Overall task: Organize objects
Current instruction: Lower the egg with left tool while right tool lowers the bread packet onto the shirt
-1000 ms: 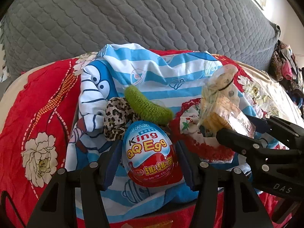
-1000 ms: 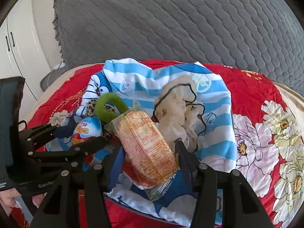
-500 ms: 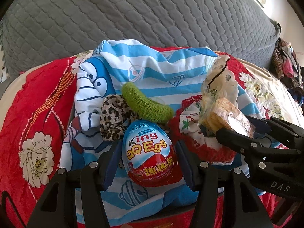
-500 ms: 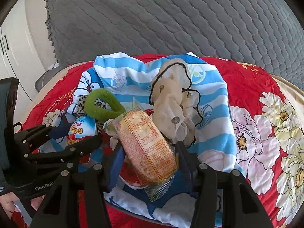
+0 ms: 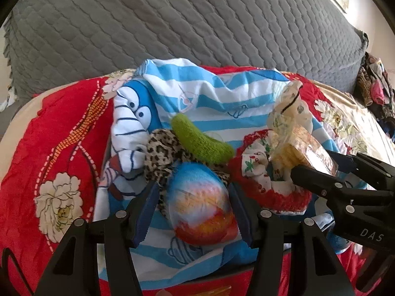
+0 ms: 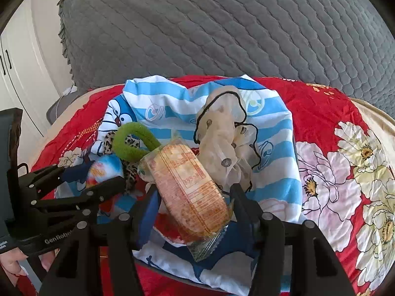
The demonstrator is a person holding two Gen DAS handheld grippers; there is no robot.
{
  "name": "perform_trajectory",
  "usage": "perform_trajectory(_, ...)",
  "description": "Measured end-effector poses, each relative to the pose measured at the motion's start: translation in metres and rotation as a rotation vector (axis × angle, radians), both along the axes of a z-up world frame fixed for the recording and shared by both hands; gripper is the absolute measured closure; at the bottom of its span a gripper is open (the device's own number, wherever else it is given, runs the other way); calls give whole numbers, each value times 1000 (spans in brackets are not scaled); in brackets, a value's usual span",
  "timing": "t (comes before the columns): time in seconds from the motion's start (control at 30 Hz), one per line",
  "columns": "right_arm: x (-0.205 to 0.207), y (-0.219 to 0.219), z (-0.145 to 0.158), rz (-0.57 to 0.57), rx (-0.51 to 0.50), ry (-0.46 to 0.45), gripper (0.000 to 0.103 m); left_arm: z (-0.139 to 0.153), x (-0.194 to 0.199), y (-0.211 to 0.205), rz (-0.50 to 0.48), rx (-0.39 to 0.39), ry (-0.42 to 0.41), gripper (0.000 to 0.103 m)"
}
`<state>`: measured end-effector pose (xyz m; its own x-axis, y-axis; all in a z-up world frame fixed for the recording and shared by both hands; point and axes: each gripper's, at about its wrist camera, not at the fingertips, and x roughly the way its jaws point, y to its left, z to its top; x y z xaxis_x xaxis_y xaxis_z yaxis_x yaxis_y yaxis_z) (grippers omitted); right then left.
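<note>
Jaws of the right gripper (image 6: 193,203) are opening around the wrapped cracker pack (image 6: 188,190), its long axis running away along the fingers, over the striped cloth (image 6: 172,108). Beside it, the left gripper (image 5: 193,212) stands half-wide about the blurred toy egg (image 5: 201,204); contact is unclear.

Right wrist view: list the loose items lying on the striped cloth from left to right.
toy egg → green hair tie → wrapped biscuit pack → cream dotted scrunchie.
</note>
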<state>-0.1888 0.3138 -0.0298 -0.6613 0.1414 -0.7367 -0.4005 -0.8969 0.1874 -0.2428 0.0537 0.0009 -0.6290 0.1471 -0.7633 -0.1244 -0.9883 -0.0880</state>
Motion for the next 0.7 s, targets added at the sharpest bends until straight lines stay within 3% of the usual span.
perform_trajectory(0.7,1,4,-3,-47,18,-31,28,2,7,-8,14,27,-1,41)
